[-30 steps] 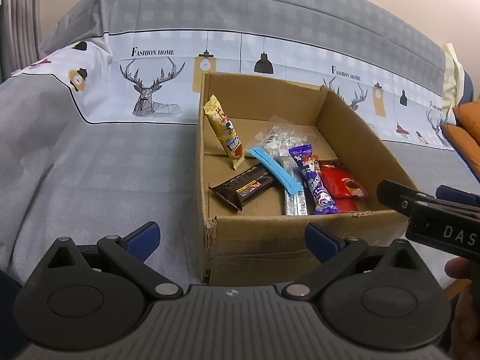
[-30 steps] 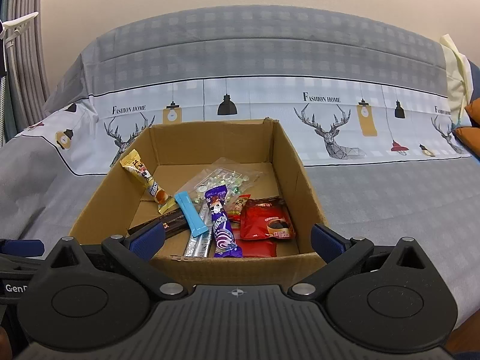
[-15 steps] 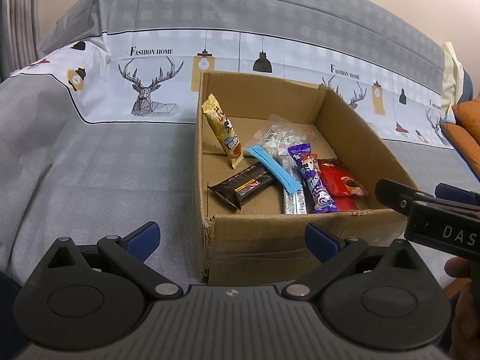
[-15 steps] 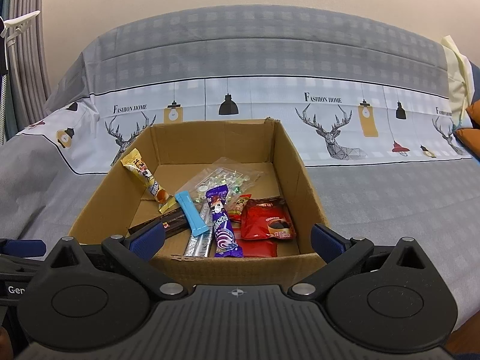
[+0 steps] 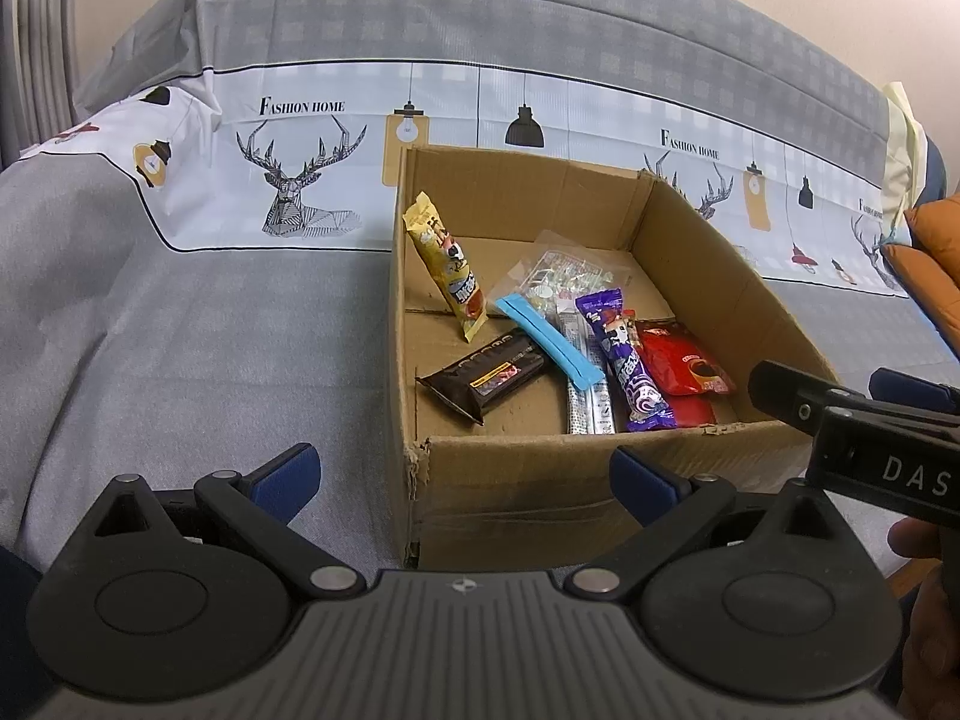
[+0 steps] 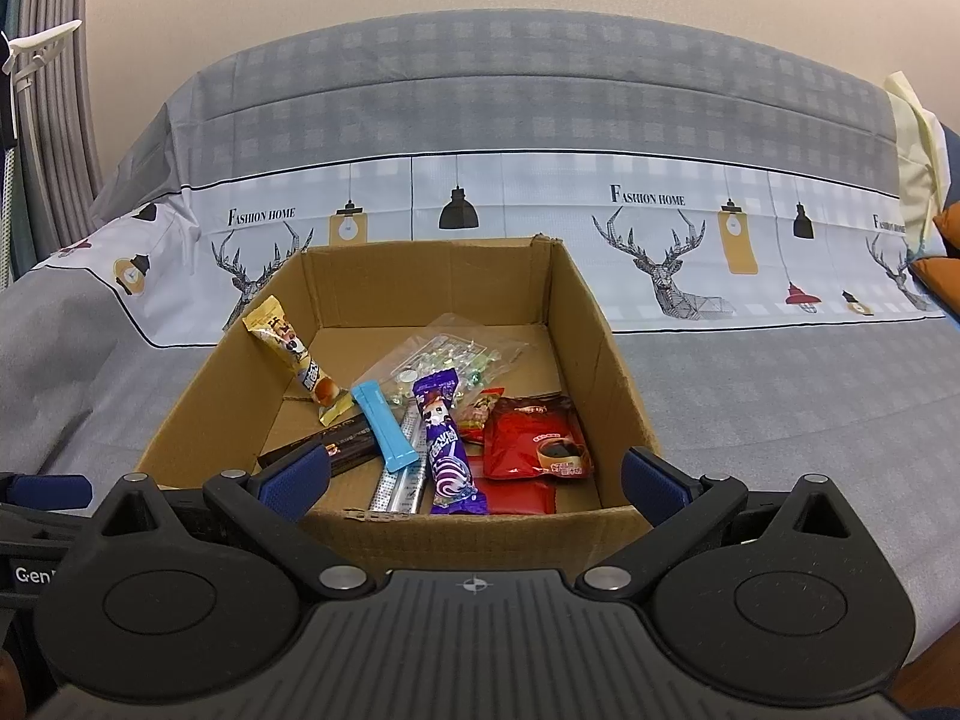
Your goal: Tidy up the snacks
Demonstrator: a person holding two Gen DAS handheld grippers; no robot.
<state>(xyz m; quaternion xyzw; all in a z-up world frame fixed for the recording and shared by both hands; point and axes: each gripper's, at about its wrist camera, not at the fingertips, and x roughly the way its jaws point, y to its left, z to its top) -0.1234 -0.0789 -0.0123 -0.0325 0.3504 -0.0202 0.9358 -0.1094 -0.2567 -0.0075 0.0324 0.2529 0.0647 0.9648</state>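
Observation:
An open cardboard box [image 5: 528, 474] [image 6: 594, 324] stands on a grey cloth-covered surface and holds several snacks: a yellow stick pack [image 5: 447, 267] [image 6: 294, 354] leaning on the left wall, a dark chocolate bar [image 5: 486, 375], a light blue stick [image 5: 552, 339] [image 6: 384, 426], a purple pack [image 5: 630, 360] [image 6: 444, 438], a red pouch [image 5: 684, 360] [image 6: 537, 438] and a clear candy bag [image 5: 564, 273] [image 6: 450, 354]. My left gripper [image 5: 465, 477] is open and empty, in front of the box's near left corner. My right gripper [image 6: 474, 477] is open and empty, at the box's near wall.
The cloth [image 5: 180, 348] with deer and lamp prints drapes up over a backrest behind the box. An orange cushion [image 5: 936, 258] lies at the far right. A grey curtain [image 6: 54, 138] hangs at the left. The right gripper's body [image 5: 864, 426] shows at the right of the left wrist view.
Both grippers have stayed almost still, with only a slight drift of view. The box and snacks have not moved.

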